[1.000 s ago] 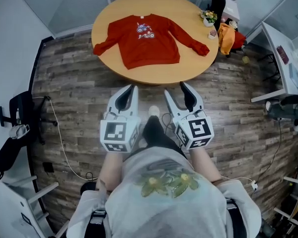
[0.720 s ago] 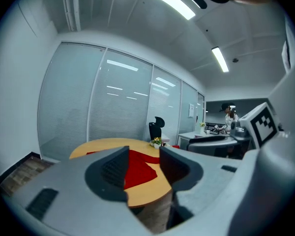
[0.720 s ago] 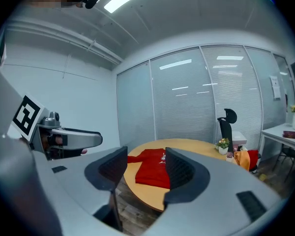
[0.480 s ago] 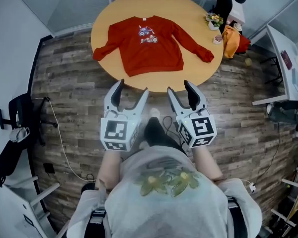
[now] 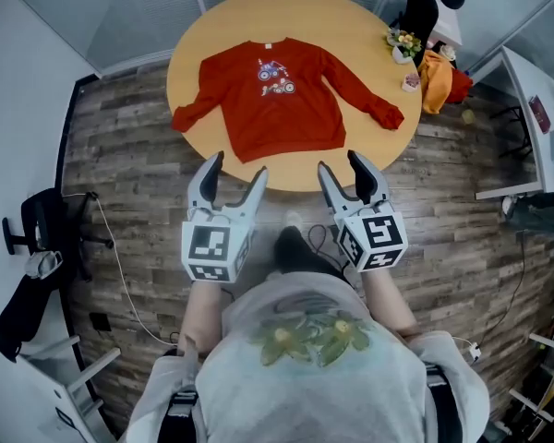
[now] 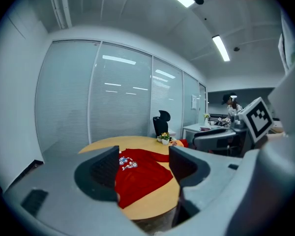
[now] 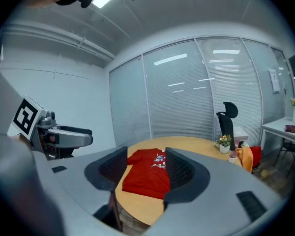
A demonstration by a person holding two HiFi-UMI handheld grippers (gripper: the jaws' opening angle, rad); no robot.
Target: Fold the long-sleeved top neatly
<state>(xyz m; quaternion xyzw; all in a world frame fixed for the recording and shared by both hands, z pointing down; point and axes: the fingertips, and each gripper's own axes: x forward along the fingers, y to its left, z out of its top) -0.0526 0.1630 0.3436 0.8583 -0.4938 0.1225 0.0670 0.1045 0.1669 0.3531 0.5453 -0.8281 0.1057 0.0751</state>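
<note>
Nearest, over the plank floor (image 5: 120, 183) just short of the counter's edge, the left gripper (image 5: 235, 169) and the right gripper (image 5: 342, 164) have both just been opening, and their fingers stand wide apart with nothing gripped between them. Beyond them the red long-sleeved top (image 5: 282, 95) lies flat, print up, in the middle of the round wooden counter (image 5: 351, 17), its sleeves spread to either side with bunched cuffs. At the far right rim a small pot (image 5: 402, 44) holds flowers; a tiny thing (image 5: 411, 83) near it is too small to identify, and I cannot tell what carries the orange cloth (image 5: 436, 79) just past the rim.
</note>
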